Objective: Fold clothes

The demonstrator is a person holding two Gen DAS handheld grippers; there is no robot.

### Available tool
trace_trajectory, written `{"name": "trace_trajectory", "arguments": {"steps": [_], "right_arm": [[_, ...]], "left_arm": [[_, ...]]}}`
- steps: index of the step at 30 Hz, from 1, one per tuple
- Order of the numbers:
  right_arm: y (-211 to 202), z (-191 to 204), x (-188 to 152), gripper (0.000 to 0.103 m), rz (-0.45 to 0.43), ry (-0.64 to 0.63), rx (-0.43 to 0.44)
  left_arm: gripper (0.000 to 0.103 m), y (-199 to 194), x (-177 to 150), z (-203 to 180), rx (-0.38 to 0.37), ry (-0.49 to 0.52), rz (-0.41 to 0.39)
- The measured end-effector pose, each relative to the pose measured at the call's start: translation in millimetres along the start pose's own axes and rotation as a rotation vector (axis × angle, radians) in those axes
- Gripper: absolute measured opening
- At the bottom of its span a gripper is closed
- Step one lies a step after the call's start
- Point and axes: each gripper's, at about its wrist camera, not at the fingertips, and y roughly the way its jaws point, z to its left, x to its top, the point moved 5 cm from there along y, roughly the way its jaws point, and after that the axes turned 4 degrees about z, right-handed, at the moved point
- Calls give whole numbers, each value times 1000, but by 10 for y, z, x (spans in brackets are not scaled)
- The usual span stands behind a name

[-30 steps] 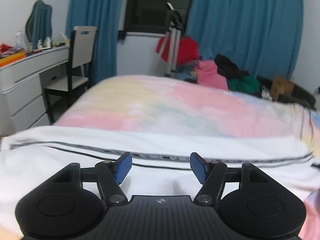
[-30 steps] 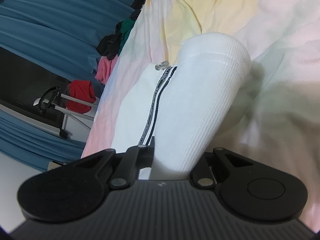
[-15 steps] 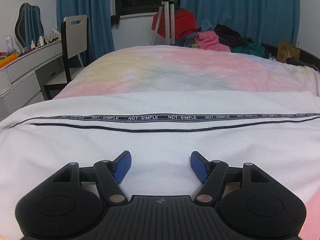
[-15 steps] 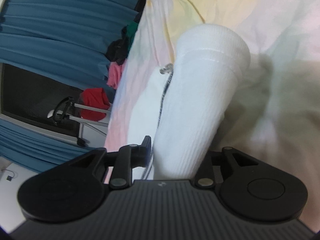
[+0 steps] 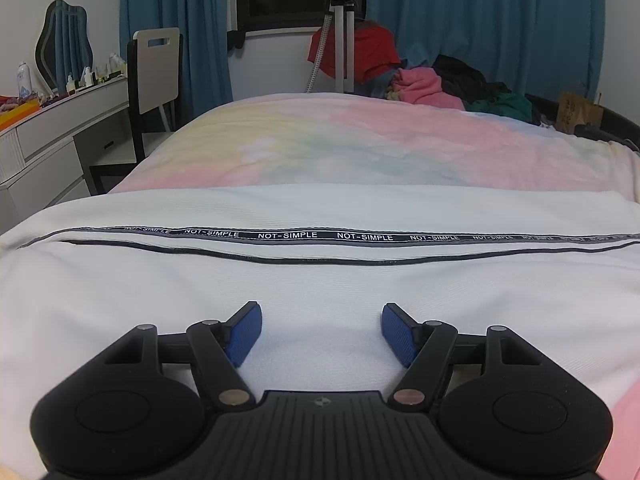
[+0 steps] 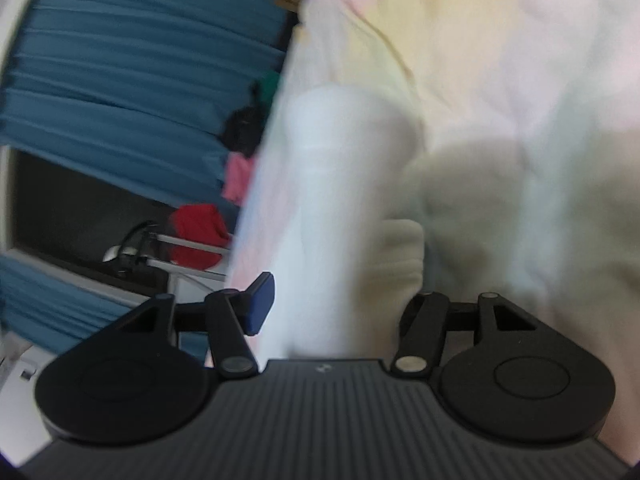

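Note:
White trousers (image 5: 320, 292) with a black "NOT-SIMPLE" side stripe (image 5: 320, 236) lie flat across the pastel bedspread (image 5: 360, 148). My left gripper (image 5: 322, 334) is open and empty, low over the white fabric. In the blurred right wrist view, my right gripper (image 6: 336, 300) has its jaws spread apart, with the ribbed white cuff end of the trousers (image 6: 344, 184) lying between them; its right finger is hidden behind the cloth.
A pile of clothes (image 5: 452, 84) sits at the bed's far end by a tripod (image 5: 340, 28). A white dresser (image 5: 52, 128) and chair (image 5: 156, 68) stand to the left. Blue curtains (image 5: 480, 20) hang behind.
The right gripper was shut on the trouser cuff and has opened, letting it go. The left gripper has moved little in the last half second.

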Motion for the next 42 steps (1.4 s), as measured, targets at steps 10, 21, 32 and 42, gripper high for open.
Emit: {"name": "trace_trajectory", "arguments": {"steps": [10, 21, 32, 42], "right_arm": [[35, -162, 25, 61, 18, 26, -66], [-13, 507, -155, 20, -95, -430, -248], [-425, 2086, -1885, 19, -373, -1407, -114], [-157, 1607, -4147, 18, -69, -1985, 5]], "left_arm": [[69, -29, 7, 25, 3, 3, 12], [70, -17, 10, 35, -1, 12, 27], [70, -230, 231, 280, -64, -127, -11], [70, -670, 378, 812, -228, -341, -92]]}}
